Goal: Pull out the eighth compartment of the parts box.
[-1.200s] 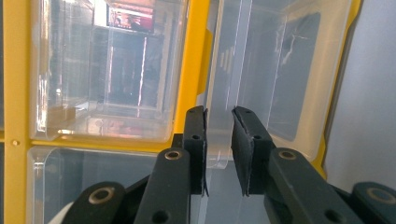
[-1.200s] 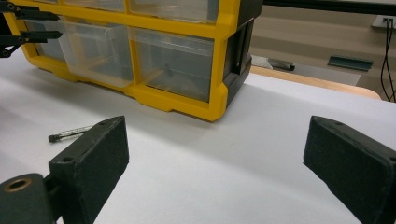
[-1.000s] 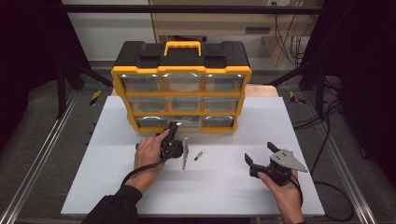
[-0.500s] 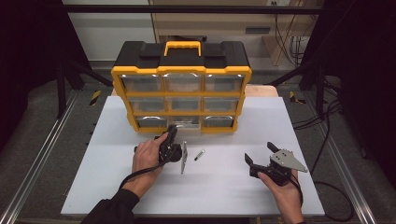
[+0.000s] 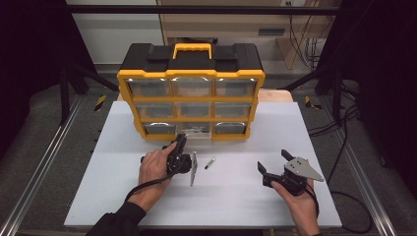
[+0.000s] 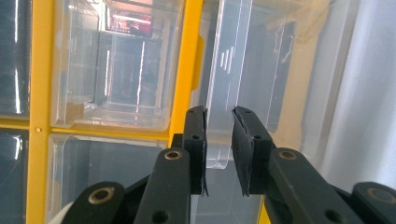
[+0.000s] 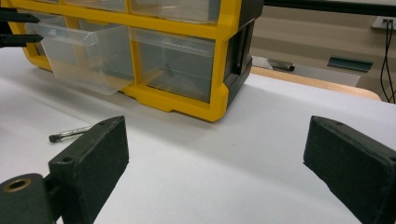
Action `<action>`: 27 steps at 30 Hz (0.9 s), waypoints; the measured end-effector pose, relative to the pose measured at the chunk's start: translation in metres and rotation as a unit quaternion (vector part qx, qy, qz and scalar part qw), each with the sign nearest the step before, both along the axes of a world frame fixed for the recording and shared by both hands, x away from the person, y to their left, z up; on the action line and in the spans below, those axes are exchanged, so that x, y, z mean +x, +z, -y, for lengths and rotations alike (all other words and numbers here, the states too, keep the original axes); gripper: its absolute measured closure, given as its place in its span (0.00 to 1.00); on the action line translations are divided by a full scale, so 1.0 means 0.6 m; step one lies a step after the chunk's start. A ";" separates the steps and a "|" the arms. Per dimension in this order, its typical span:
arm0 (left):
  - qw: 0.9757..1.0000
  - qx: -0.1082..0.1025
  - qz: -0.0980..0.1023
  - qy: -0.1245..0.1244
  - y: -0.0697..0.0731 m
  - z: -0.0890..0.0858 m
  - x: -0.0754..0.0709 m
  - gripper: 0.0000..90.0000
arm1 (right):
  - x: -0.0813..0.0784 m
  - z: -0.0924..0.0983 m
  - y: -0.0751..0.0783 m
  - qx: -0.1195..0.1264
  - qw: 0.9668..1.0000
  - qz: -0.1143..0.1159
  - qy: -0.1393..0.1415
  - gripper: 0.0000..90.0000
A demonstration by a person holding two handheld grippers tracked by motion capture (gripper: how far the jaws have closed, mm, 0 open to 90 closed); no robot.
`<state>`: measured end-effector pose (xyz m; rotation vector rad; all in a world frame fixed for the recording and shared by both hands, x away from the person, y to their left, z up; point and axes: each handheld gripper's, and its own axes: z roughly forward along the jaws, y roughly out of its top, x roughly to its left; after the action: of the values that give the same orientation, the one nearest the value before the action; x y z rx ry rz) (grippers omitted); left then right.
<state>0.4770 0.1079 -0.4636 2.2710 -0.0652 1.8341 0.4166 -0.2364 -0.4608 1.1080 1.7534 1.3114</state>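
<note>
The clear plastic drawer (image 6: 224, 93) is the bottom middle one of the organiser, and it sits partly pulled out of its slot, its front standing proud of the yellow frame toward the near edge of the desk. It is see-through and colourless, with a thin flat lip along its front that hangs down as a pull tab. The left tongs (image 6: 218, 149) are pinching that lip, one black pad on each side of it, with only the thickness of the plastic between them. In the high view the left tongs (image 5: 178, 152) reach up to the drawer (image 5: 195, 130) from the person's left hand (image 5: 155, 167), a cable trailing back along the sleeve.

The organiser (image 5: 191, 73) is one black and yellow case with a yellow carry handle on top, standing near the far edge of the desk (image 5: 123, 196). It holds nine clear drawers, three rows of three; eight are pushed in flush.

Two small loose things lie on the desk just in front of it: a flat grey metal strip (image 5: 193, 168) beside the left hand, and a short dark-tipped pin (image 5: 210, 163) just to its right.

Toward the near right corner, the right tongs (image 5: 273, 164) are spread wide, nothing between them, held low over the desk in the right hand (image 5: 300, 201).
</note>
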 end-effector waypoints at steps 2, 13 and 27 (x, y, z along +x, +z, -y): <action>1.000 0.001 -0.001 0.002 0.001 0.001 -0.003 0.84 | 0.000 0.000 0.000 0.000 1.000 0.000 0.000 0.08; 1.000 0.004 -0.001 0.000 0.000 -0.001 -0.012 0.84 | 0.000 0.000 0.000 -0.001 1.000 0.000 0.000 0.08; 1.000 0.003 0.000 0.000 -0.002 -0.002 -0.022 0.83 | 0.000 -0.001 0.001 -0.001 1.000 0.000 0.001 0.08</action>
<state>0.4638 0.1094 -0.4648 2.2759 -0.0705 1.8355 0.4163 -0.2361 -0.4605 1.1054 1.7565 1.3102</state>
